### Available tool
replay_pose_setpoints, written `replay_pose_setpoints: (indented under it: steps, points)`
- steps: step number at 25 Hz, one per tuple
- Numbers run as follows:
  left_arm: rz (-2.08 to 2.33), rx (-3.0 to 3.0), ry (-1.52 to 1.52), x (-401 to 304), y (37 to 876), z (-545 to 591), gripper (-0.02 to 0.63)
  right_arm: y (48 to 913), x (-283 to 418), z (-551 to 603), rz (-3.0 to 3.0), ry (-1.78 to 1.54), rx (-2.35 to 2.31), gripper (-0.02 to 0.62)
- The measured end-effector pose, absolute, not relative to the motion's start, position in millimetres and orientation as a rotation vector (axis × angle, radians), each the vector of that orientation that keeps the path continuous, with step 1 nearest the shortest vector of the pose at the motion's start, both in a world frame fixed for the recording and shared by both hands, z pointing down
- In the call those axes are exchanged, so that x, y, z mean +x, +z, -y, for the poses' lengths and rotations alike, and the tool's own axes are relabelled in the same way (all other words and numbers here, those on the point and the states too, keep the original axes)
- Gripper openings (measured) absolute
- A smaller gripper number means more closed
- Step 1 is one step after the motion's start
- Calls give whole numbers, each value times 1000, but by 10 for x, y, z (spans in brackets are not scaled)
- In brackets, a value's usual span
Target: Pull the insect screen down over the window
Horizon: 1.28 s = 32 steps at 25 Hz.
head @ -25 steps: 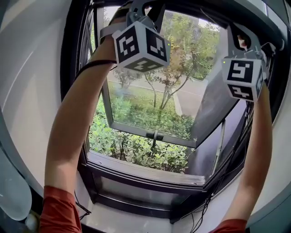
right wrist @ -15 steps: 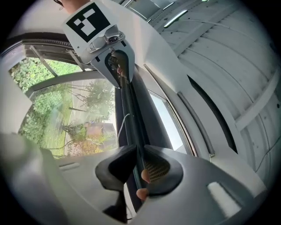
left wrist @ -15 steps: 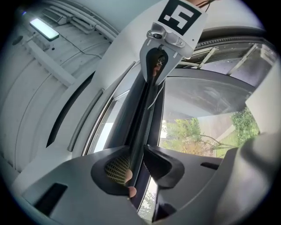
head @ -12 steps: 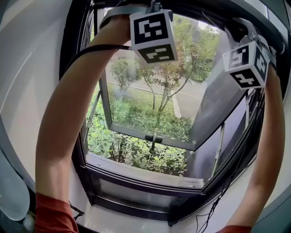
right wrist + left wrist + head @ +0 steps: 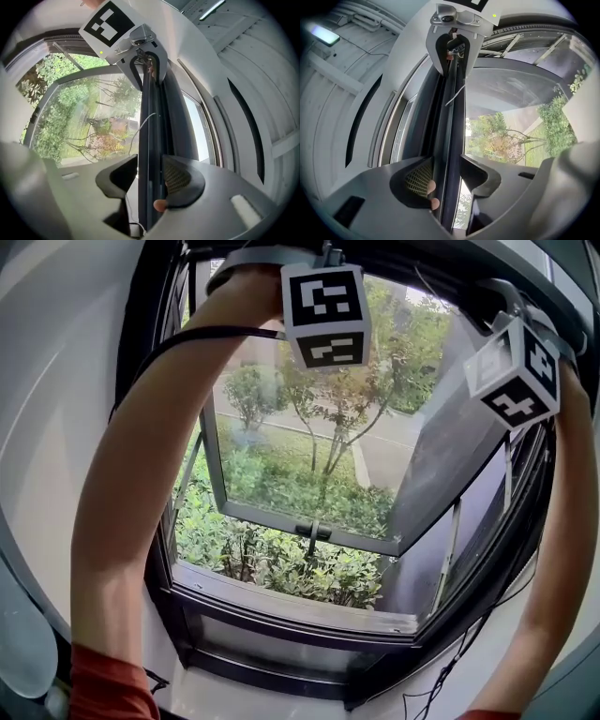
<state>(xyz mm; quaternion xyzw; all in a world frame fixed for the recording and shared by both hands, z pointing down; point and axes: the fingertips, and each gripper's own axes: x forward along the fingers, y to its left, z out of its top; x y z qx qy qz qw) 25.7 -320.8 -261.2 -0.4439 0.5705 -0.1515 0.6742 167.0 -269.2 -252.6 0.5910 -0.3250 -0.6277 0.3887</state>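
Both arms reach up to the top of the window, where the insect screen's dark pull bar runs along the frame. My left gripper straddles this bar; its jaws have just been opening and stand open, one on each side of it. My right gripper straddles the same bar further along, and its jaws have also just been opening and stand open. Each gripper shows at the far end of the other's view. In the head view only the marker cubes show; the fingertips are hidden.
The glass sash is swung outward, with its handle at the lower rail. Shrubs and trees lie outside. A thin white cord hangs off the bar. Cables trail below the sill at the right.
Both marker cubes have rolled and shifted to the right near the window's top. The left arm has swung higher across the frame.
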Motion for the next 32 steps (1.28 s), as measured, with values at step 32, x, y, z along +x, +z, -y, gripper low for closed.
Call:
replay_pose_setpoints:
  steps: [32]
  points:
    - [-1257,-942,-444,239,-2144,3196,193,-2112,1701,2769,778,-1682,1488,175]
